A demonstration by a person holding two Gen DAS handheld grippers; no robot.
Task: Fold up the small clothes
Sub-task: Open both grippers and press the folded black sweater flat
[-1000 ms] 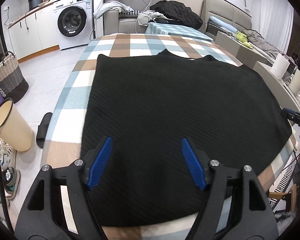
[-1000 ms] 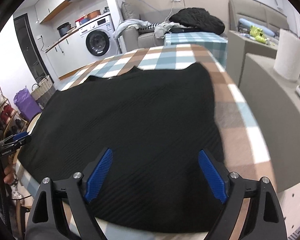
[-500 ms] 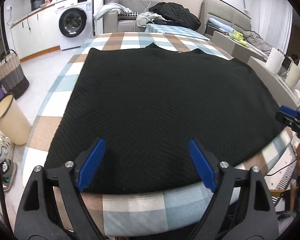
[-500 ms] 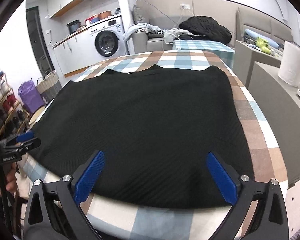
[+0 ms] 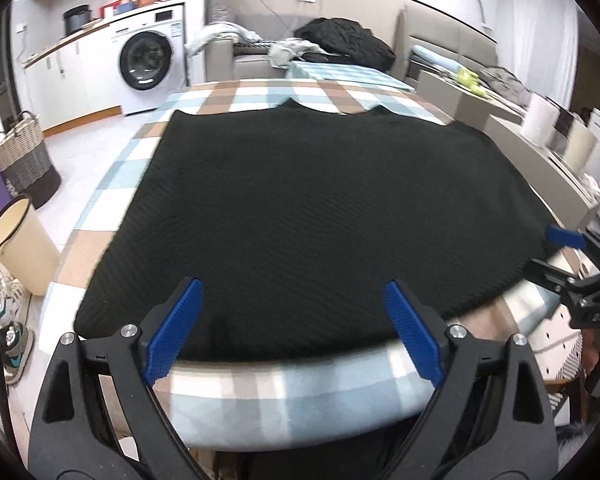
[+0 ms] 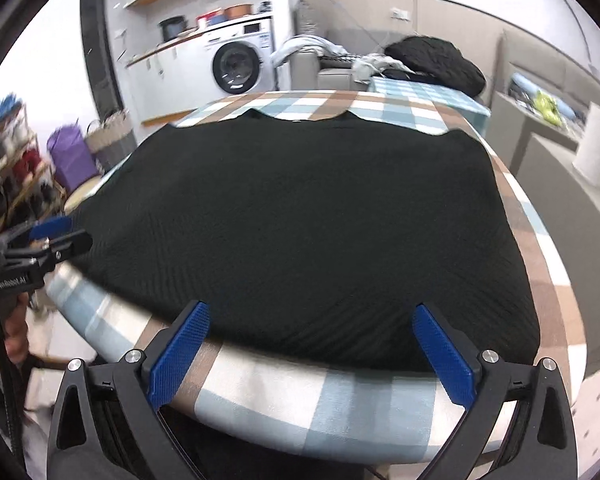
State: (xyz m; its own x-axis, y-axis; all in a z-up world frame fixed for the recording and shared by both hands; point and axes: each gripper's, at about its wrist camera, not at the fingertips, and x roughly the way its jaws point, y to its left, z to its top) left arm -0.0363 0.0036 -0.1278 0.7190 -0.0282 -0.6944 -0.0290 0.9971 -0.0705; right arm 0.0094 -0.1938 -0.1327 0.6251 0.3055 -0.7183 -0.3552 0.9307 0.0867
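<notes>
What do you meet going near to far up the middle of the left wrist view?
Left gripper, open → checked tablecloth's near edge → black garment → bare checked cloth beyond the neckline → sofa with a dark heap of clothes.

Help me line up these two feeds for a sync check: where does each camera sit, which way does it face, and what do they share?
Left wrist: on the left gripper, at the table's near edge, facing across the black garment; its open blue fingers show, with the right gripper at right.
Right wrist: on the right gripper, same near edge, facing likewise; the left gripper shows at left.
Shared: garment, checked tablecloth, washing machine.
</notes>
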